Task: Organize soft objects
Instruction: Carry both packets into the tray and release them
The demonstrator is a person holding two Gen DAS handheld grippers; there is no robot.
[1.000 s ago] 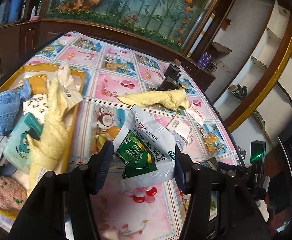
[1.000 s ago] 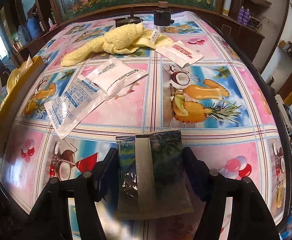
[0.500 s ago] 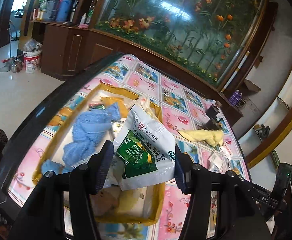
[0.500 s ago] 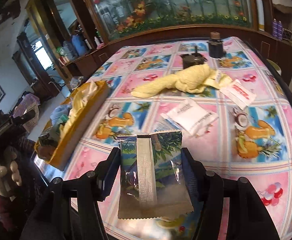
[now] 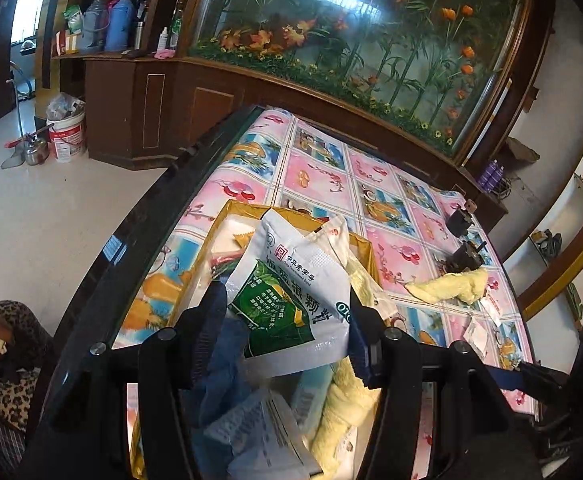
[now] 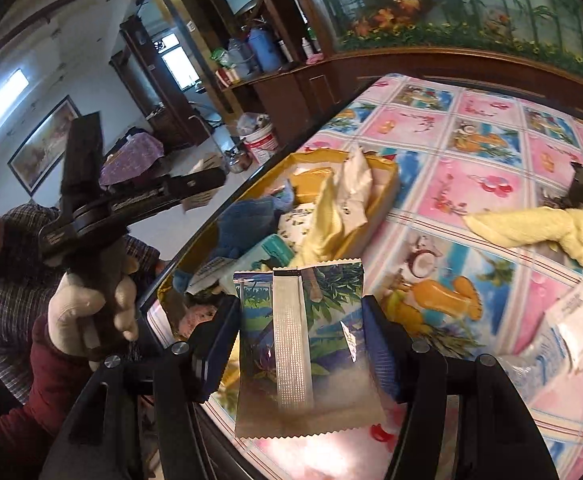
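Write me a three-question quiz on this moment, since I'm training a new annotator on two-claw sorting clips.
1. True or false: the left claw is shut on a white and green sachet.
2. What is the right claw gripping: (a) a yellow towel, (b) a foil packet with a leaf print, (c) nothing?
3. Where does the loose yellow towel lie: in the yellow tray or out on the tablecloth?

Key
1. True; the sachet hangs above the tray's contents.
2. (b), the foil packet, its seam side facing the camera.
3. On the tablecloth, beyond the tray.
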